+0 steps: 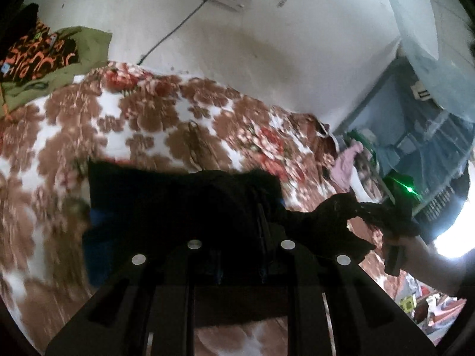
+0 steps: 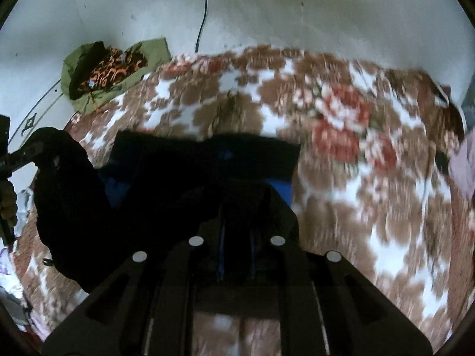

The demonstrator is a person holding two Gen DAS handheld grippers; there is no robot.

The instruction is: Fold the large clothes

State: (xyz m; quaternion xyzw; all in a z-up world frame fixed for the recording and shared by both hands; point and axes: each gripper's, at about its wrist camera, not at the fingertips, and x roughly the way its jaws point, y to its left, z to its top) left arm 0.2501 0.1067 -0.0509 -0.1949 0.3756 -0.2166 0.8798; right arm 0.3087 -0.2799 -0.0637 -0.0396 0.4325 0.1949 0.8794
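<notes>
A large black garment (image 1: 178, 195) with blue parts hangs between my two grippers above a bed. My left gripper (image 1: 240, 228) is shut on one edge of it. The cloth stretches right to my right gripper (image 1: 389, 222), seen in the left wrist view, which is shut on another bunched edge. In the right wrist view the same garment (image 2: 193, 160) covers my right gripper (image 2: 237, 225). My left gripper (image 2: 32, 151) shows at the far left, shut on the cloth, which drapes down from it.
The bed carries a brown, white and red floral blanket (image 1: 148, 112). A green cloth with an orange and black patterned one (image 2: 109, 71) lies at the bed's far left corner. A white wall with a cable (image 2: 203, 14) is behind. Shelves (image 1: 415, 136) and pink clothes stand to the right.
</notes>
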